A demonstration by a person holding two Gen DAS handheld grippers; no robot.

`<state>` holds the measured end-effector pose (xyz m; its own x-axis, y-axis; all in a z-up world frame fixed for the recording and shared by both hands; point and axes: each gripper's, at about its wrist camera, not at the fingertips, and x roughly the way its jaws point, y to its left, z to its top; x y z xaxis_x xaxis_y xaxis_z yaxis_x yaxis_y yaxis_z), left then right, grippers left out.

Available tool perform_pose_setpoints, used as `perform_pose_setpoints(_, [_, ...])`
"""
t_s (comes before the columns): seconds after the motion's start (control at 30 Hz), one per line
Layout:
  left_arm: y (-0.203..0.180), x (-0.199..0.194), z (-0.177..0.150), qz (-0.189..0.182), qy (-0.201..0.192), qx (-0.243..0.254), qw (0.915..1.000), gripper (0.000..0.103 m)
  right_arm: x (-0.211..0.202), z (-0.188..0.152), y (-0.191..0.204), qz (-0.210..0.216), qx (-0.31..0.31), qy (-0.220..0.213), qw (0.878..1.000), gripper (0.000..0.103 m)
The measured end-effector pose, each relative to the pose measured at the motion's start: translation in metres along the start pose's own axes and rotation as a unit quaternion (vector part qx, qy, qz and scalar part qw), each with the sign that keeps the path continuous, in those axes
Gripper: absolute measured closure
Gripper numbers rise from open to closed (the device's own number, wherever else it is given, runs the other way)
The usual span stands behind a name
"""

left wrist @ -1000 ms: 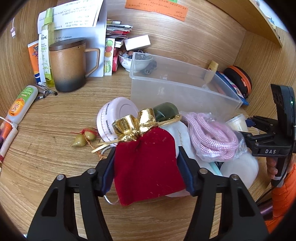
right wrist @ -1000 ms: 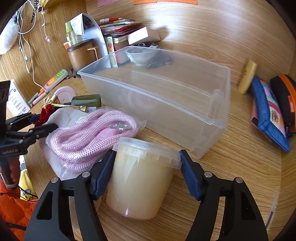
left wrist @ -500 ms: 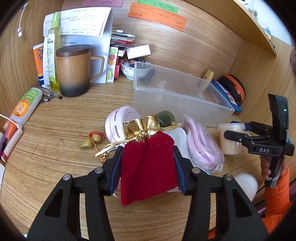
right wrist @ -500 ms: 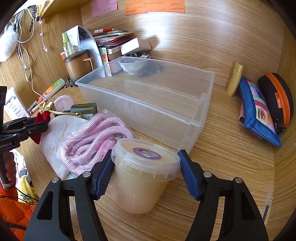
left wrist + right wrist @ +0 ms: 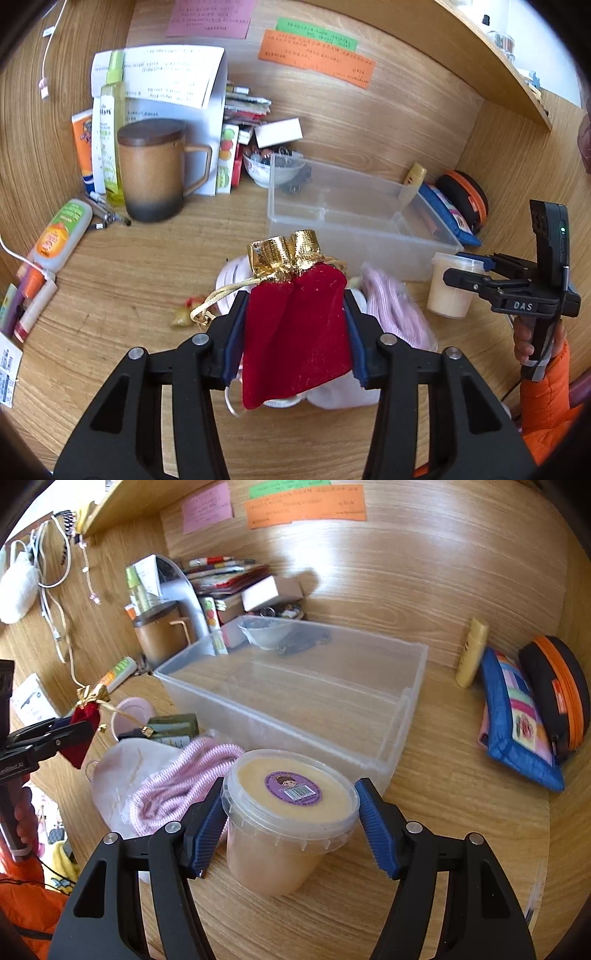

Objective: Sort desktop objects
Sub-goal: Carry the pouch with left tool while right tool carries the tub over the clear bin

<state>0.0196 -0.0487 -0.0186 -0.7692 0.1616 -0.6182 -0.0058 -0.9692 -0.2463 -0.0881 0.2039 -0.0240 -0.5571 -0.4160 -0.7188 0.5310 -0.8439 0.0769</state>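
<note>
My left gripper (image 5: 293, 332) is shut on a red velvet pouch (image 5: 295, 332) with a gold top and holds it above the desk; the pouch also shows in the right wrist view (image 5: 83, 731). My right gripper (image 5: 291, 823) is shut on a clear lidded tub (image 5: 288, 816) of beige paste with a purple sticker, lifted off the desk. From the left wrist view the tub (image 5: 452, 290) hangs near the front right corner of the clear plastic bin (image 5: 354, 218). The bin (image 5: 306, 686) looks bare inside.
A bagged pink rope (image 5: 181, 782), white pouch (image 5: 122, 764), pink round case (image 5: 131, 712) and dark green box (image 5: 173, 725) lie before the bin. A brown mug (image 5: 155, 170), bottles and papers stand back left. Blue pouch (image 5: 517, 720) and orange-black case (image 5: 557, 686) lie right.
Both grippers have risen: the red pouch is lifted off the pile and the tub is lifted off the desk, so both views look down from higher.
</note>
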Motion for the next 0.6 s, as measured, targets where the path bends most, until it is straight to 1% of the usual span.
perform_pose_setpoints(0.13, [-0.006, -0.001, 0.01, 0.005, -0.01, -0.002, 0.9999, 0.056, 0.001, 0.012, -0.001, 0.016, -0.019, -0.006, 1.0, 0.038])
perform_pose_setpoints(0.37, [-0.013, -0.003, 0.027, 0.012, -0.019, 0.011, 0.9997, 0.056, -0.003, 0.023, 0.006, 0.037, -0.036, -0.021, 0.998, 0.038])
perform_pose_setpoints(0.47, [-0.015, -0.004, 0.033, 0.009, -0.024, 0.019, 0.9995, 0.056, -0.01, 0.027, 0.006, 0.037, -0.035, -0.031, 0.998, 0.038])
perform_pose_setpoints(0.6, [-0.018, -0.006, 0.044, -0.001, -0.034, 0.031, 0.9989, 0.056, -0.021, 0.033, 0.005, 0.023, -0.034, -0.046, 0.998, 0.038])
